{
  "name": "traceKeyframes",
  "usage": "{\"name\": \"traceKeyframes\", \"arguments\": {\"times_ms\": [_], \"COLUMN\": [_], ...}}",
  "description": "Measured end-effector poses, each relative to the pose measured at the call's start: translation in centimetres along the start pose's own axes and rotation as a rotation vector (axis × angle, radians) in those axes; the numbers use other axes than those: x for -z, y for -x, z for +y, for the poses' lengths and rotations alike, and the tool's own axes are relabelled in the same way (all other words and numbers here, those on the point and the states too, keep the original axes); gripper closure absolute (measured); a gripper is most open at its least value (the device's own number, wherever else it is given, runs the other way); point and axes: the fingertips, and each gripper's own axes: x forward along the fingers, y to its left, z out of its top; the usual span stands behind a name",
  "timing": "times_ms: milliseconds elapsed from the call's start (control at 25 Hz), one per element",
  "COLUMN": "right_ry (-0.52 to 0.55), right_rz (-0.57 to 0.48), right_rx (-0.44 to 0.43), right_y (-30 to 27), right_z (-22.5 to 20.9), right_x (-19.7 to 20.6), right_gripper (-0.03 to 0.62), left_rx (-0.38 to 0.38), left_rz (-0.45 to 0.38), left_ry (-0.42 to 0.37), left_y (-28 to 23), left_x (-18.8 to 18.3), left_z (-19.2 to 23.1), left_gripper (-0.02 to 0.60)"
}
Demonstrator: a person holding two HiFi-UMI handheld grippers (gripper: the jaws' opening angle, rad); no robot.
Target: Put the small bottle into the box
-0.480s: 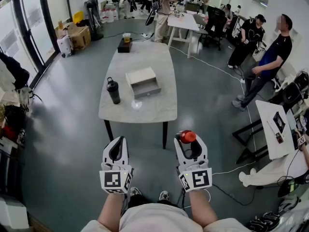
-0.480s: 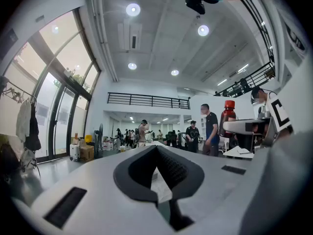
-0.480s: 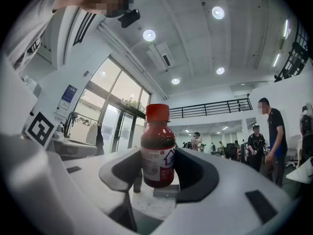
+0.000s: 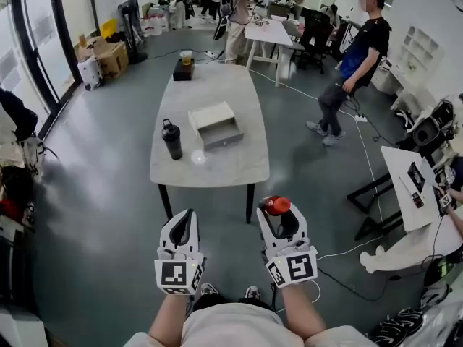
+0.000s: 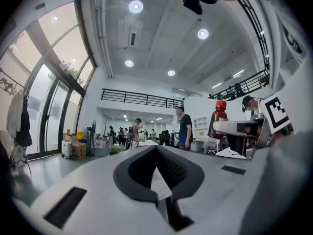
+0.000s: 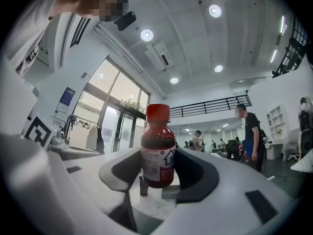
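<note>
The small bottle (image 4: pixel 277 205), dark red with a red cap, stands upright between the pads of my right gripper (image 4: pixel 279 214), which is shut on it. In the right gripper view the small bottle (image 6: pixel 158 153) fills the gap between the jaws of the right gripper (image 6: pixel 159 169). My left gripper (image 4: pixel 181 224) is beside it, shut with nothing in it; in the left gripper view the left gripper (image 5: pixel 157 153) shows its pads meeting. The box (image 4: pixel 215 125), grey with an open drawer, sits on the table (image 4: pixel 224 168) ahead, well beyond both grippers.
A black flask (image 4: pixel 172 139) stands left of the box, and a small clear object (image 4: pixel 198 157) lies near the table's front edge. A dark tray with a cup (image 4: pixel 184 65) is at the far end. A person (image 4: pixel 347 56) walks at the right. A white side table (image 4: pixel 406 201) stands at the right.
The person at the right has walked farther away. Both grippers hold nearly the same place, with the bottle still in the right one.
</note>
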Motion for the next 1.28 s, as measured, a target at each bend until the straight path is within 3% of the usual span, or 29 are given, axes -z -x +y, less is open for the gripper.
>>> {"name": "traceKeyframes", "arguments": {"times_ms": [320,560,1280], "right_ry": [-0.021,-0.045,-0.097], "right_rz": [0.036,0.053,0.074], "right_rx": [0.022,0.022,-0.134], "right_y": [-2.7,-6.2,-27.5], "right_z": [3.1,1.3,-10.6], "right_x": [1.5,2.8,6.2], "right_gripper": [0.368,0.368,0.368], "left_rx": [0.067,0.085,0.038], "left_rz": [0.022,0.039,0.064], "left_ry": [0.000,0.012,0.018], "left_y": [-0.8,-4.8,-28.0], "left_x": [0.7,1.8,1.8], "left_z": [3.3,4.4,8.8], "left_gripper": [0.560,0.560,0.560]}}
